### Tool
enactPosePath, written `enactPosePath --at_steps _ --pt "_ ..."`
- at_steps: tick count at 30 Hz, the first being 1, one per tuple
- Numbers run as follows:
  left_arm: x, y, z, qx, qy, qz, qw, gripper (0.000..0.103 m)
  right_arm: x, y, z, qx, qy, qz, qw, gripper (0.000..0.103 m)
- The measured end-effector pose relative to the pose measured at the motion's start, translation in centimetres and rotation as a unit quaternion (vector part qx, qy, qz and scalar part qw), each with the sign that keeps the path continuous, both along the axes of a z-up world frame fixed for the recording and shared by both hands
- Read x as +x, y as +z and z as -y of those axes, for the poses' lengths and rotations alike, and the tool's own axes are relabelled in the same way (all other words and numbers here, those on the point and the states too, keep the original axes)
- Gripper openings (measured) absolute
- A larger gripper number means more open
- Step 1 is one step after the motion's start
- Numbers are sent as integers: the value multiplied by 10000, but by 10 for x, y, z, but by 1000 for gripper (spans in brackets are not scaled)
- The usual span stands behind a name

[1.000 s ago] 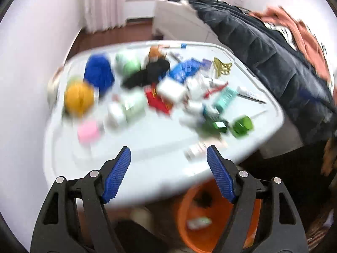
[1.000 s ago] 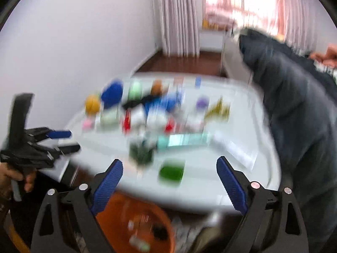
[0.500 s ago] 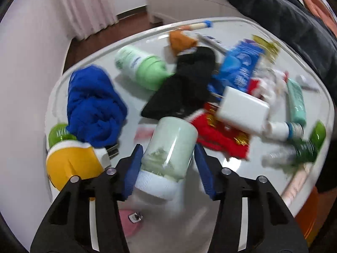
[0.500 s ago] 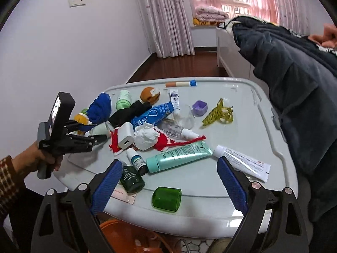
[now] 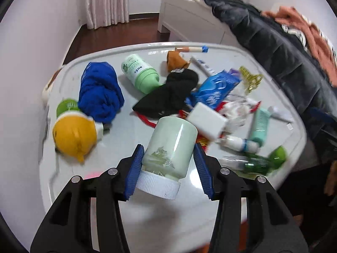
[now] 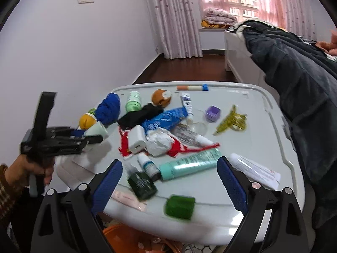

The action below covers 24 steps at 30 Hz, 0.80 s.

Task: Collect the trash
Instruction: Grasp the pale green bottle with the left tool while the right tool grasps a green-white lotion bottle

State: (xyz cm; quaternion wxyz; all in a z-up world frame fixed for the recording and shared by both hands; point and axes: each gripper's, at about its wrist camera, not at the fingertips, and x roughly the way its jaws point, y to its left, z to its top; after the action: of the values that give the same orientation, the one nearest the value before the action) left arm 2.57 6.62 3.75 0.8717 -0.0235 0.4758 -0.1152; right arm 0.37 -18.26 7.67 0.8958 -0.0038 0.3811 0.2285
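Pale-green jar (image 5: 171,145), white-capped, is sitting clamped between the left gripper's (image 5: 168,168) blue pads; right gripper (image 6: 168,181) is gaping wide, holding nothing.

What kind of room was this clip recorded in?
Most likely a bedroom in a home: a bed piled with dark bedding, curtains over a window, and a folded blanket on the sill behind a cluttered white table.
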Motion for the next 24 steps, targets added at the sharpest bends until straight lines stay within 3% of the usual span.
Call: enactPosePath --at_steps 5,10,14,20,21,22,24 --pt "-33 13 12 -353 155 157 9991 48 43 18 -72 -332 789 462 9953 90" --pt "-54 8 17 -547 85 222 9982 48 107 -4 -173 -1050 1311 650 9836 79" --pt "-58 5 11 -526 50 230 9983 48 158 -37 -233 -1646 1282 394 9772 74" --pt "-61 8 2 -641 38 287 9975 48 216 -83 -262 -2144 979 -565 9702 65" --pt "-61 10 1 -693 51 316 9971 48 219 -88 -264 -2190 989 -644 9686 62" --pt "-62 10 -1 -720 61 335 9968 48 222 -91 -266 -2225 1008 -677 9673 49" --pt "-62 13 -2 -760 66 371 9964 48 224 -95 -269 -2177 1092 -724 9672 47"
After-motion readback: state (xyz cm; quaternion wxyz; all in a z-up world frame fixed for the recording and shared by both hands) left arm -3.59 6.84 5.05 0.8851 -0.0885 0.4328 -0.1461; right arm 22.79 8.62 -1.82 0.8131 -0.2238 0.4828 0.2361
